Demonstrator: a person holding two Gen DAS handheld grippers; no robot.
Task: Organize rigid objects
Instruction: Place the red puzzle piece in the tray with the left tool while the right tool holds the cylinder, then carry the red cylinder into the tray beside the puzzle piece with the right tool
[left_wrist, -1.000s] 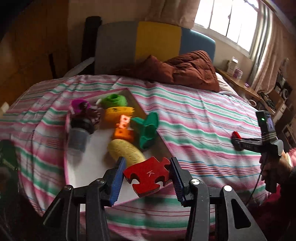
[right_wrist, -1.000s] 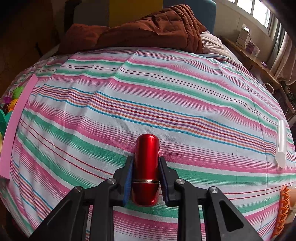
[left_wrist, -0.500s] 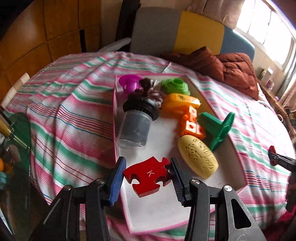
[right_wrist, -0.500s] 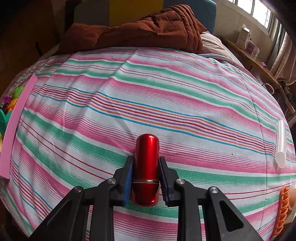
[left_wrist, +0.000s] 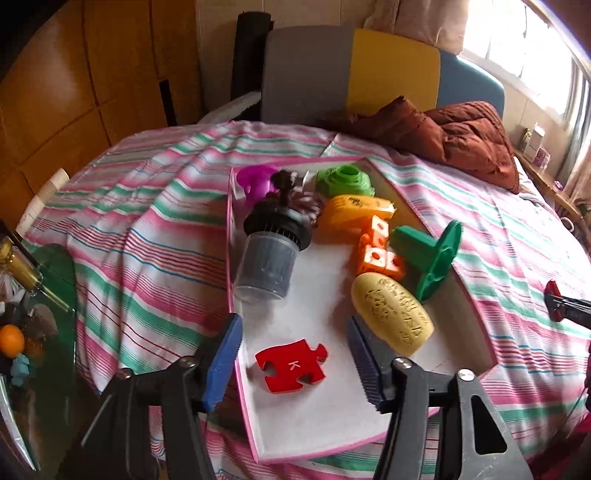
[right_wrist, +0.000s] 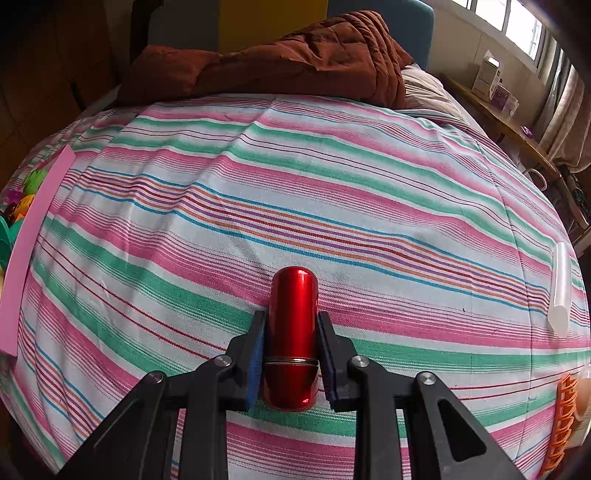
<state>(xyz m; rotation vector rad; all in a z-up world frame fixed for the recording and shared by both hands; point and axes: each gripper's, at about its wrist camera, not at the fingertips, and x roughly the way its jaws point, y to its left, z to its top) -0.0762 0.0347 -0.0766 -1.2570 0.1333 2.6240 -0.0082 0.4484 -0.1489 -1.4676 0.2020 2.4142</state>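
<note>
Red plastic, jigsaw-shaped and marked with a white letter K: the puzzle piece (left_wrist: 291, 366) now lies flat on the white floor of the pink-rimmed tray (left_wrist: 236, 373), near its front corner. A second ago, and half a second ago, it was pinched between the blue pads of the left gripper (left_wrist: 295, 365); the jaws have just been opening, and in the left wrist view the pads stand clear of the piece on either side, one over the tray's left rim and one beside the yellow embossed oval (left_wrist: 391, 317). The piece has therefore been released, not merely lowered.

Further back in the tray lie the objects already collected: a grey cylindrical filter with a black cap (left_wrist: 267, 258), orange connected cubes (left_wrist: 376, 247), a green flanged spool (left_wrist: 428, 258), an orange-yellow block (left_wrist: 351, 214), a green ring-shaped part (left_wrist: 343, 181) and a purple piece (left_wrist: 255, 181).

The right gripper (right_wrist: 291, 350) is pressed together on a glossy red metal capsule (right_wrist: 293, 332), held above the striped bedsheet (right_wrist: 332, 184) well to the right of the tray; this hold matches both earlier frames. A translucent tube (right_wrist: 559, 288) and an orange comb-like clip (right_wrist: 563, 417) remain on the sheet at the right edge.

Judged from the layout, one placement is complete and the capsule is the likely next deposit; the loose items on the sheet remain to be gathered.
</note>
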